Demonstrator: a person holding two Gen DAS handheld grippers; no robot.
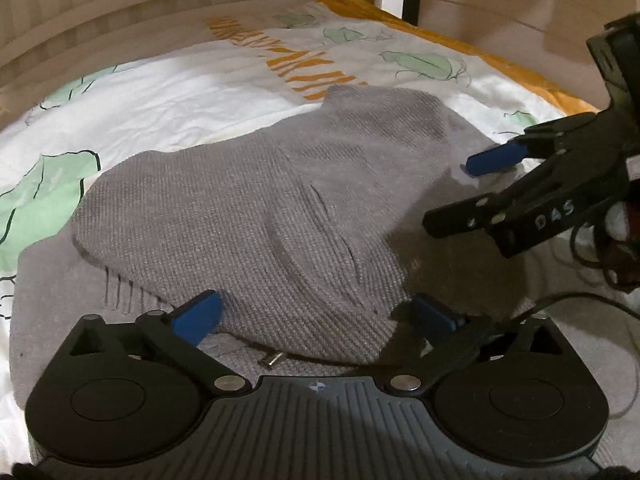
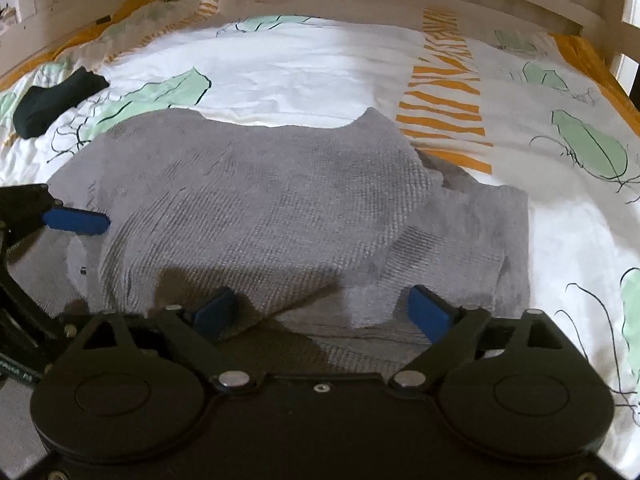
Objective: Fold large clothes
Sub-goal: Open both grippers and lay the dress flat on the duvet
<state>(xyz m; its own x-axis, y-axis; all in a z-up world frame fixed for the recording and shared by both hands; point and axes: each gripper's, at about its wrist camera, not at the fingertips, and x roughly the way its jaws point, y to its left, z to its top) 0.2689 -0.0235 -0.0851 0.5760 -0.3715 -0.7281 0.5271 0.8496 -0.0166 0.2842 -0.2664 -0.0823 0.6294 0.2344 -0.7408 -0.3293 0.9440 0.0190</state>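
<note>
Both pairs of blue-padded fingers, left gripper (image 1: 316,320) and right gripper (image 2: 326,312), stand wide and empty over the grey waffle-knit sweater (image 2: 260,208). It lies half-folded on the leaf-patterned white bed cover (image 2: 304,68). The bulky top layer looks uneven, so a shallow pinch could catch one layer and skew the fold.

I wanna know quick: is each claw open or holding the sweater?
Left claw: open, holding nothing.
Right claw: open, holding nothing, over the grey sweater.

You're working over a bed (image 2: 320,64) with a white sheet printed in green and orange. A slatted wooden bed frame (image 1: 120,4) rings it.
</note>
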